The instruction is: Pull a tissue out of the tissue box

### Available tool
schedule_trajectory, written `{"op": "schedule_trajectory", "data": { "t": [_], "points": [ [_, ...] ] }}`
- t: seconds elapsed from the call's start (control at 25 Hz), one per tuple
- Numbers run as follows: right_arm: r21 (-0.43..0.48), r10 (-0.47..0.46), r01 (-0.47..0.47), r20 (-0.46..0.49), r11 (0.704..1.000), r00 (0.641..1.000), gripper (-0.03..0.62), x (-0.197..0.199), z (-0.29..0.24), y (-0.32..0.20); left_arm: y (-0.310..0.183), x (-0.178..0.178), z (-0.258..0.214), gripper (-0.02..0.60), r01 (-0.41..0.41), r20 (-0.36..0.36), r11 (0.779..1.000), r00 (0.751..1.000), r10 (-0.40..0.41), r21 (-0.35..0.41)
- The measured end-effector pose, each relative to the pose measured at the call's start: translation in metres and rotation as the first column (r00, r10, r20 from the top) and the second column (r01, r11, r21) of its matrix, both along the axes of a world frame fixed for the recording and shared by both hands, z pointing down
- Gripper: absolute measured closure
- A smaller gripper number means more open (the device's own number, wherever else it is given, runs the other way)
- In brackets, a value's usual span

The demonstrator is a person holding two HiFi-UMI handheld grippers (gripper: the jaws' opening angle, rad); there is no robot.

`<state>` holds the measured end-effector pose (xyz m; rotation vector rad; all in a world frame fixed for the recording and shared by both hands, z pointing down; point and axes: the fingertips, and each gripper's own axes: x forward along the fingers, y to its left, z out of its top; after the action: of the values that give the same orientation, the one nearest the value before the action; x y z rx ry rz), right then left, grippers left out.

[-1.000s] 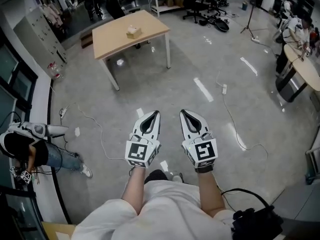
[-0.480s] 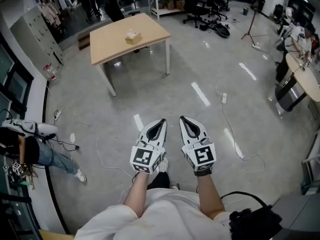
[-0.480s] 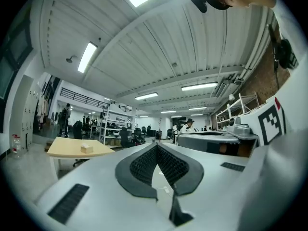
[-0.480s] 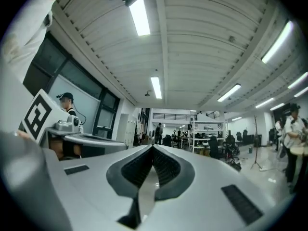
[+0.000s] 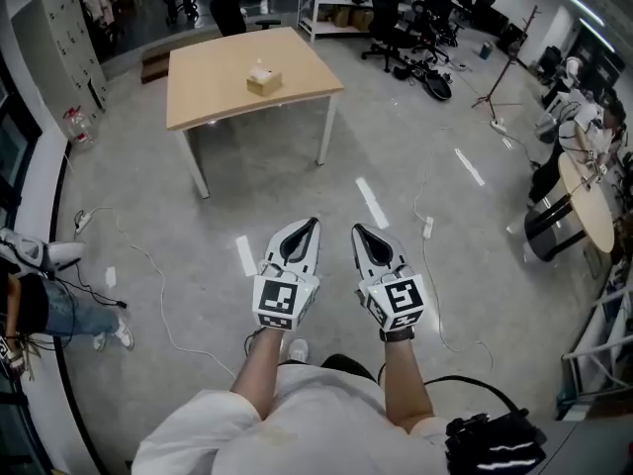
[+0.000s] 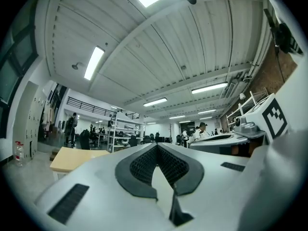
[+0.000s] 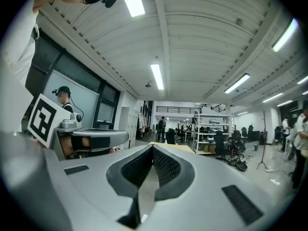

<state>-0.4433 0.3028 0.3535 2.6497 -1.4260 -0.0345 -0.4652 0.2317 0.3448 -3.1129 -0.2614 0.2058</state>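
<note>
Grey office floor lies between the person and the wooden surface (image 5: 208,77) at upper left, where the tissue box (image 5: 263,80) sits, well apart from both tongs. Left tongs (image 5: 309,224) and right tongs (image 5: 358,231) are closed and empty. A loose floor cable (image 5: 427,228) could catch a foot, and the light box might lift with the tissue.

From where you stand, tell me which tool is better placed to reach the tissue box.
Left, marginally: the tissue box sits ahead-left on the table, nearer the left tool than the right tool. Both are far off.
</note>
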Motion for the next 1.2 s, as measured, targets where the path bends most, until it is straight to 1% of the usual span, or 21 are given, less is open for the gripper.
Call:
{"op": "schedule_trajectory", "data": {
  "t": [0.08,0.2,0.28,0.32,0.4,0.48,0.52,0.64,0.76,0.88,0.96,1.04,1.12,1.2],
  "points": [
    [-0.001,-0.010,0.010,0.011,1.000,1.000,0.591,0.013,0.007,-0.009,-0.011,0.020,0.008,0.581,-0.008,0.011,1.000,1.000,0.008,0.007],
    [-0.029,-0.022,0.023,0.029,0.999,0.999,0.591,0.039,0.015,-0.015,-0.018,0.054,0.019,0.581,-0.027,0.037,0.999,0.999,0.028,-0.020],
    [-0.044,-0.026,0.027,0.028,0.999,0.999,0.591,0.062,0.017,-0.018,-0.021,0.080,0.023,0.581,-0.027,0.045,0.999,0.999,0.029,-0.033],
    [-0.036,-0.018,0.019,0.027,0.999,0.999,0.591,0.077,0.017,-0.017,-0.022,0.095,0.024,0.581,-0.024,0.048,0.999,0.999,0.026,-0.035],
    [0.026,0.018,-0.019,0.046,0.999,0.999,0.591,0.113,0.014,-0.010,-0.023,0.127,0.027,0.581,-0.017,0.055,0.999,0.998,0.019,-0.038],
    [0.108,0.058,-0.066,0.078,0.992,0.995,0.591,0.153,0.012,0.001,-0.025,0.161,0.033,0.581,-0.007,0.073,0.999,0.997,0.010,-0.048],
    [0.132,0.074,-0.084,0.082,0.988,0.994,0.591,0.174,0.011,0.004,-0.026,0.180,0.035,0.581,-0.003,0.083,0.999,0.997,0.007,-0.053],
    [0.154,0.096,-0.104,0.053,0.983,0.994,0.591,0.242,0.002,0.008,-0.024,0.244,0.032,0.581,-0.005,0.087,0.999,0.996,0.009,-0.044],
    [0.185,0.091,-0.096,0.032,0.978,0.995,0.591,0.309,-0.013,0.009,-0.014,0.310,0.016,0.581,-0.020,0.072,0.999,0.997,0.022,-0.028],
    [0.194,0.067,-0.065,-0.008,0.979,0.998,0.591,0.361,-0.033,0.012,-0.004,0.371,-0.003,0.581,-0.021,0.039,0.999,0.999,0.023,-0.036],
    [0.197,0.057,-0.053,-0.014,0.979,0.998,0.591,0.391,-0.041,0.013,0.000,0.405,-0.011,0.581,-0.018,0.024,0.999,1.000,0.019,-0.042],
    [0.208,0.049,-0.052,0.018,0.977,0.999,0.591,0.418,-0.039,0.016,0.003,0.433,-0.014,0.581,-0.021,0.014,0.998,1.000,0.022,-0.060],
    [0.236,0.036,-0.055,0.083,0.970,0.996,0.591,0.442,-0.028,0.021,0.006,0.454,-0.008,0.581,-0.024,0.015,0.997,1.000,0.025,-0.070],
    [0.256,0.030,-0.069,0.153,0.964,0.988,0.591,0.465,-0.011,0.025,0.009,0.472,0.001,0.581,-0.028,0.032,0.998,0.999,0.030,-0.064]
  ]
}}
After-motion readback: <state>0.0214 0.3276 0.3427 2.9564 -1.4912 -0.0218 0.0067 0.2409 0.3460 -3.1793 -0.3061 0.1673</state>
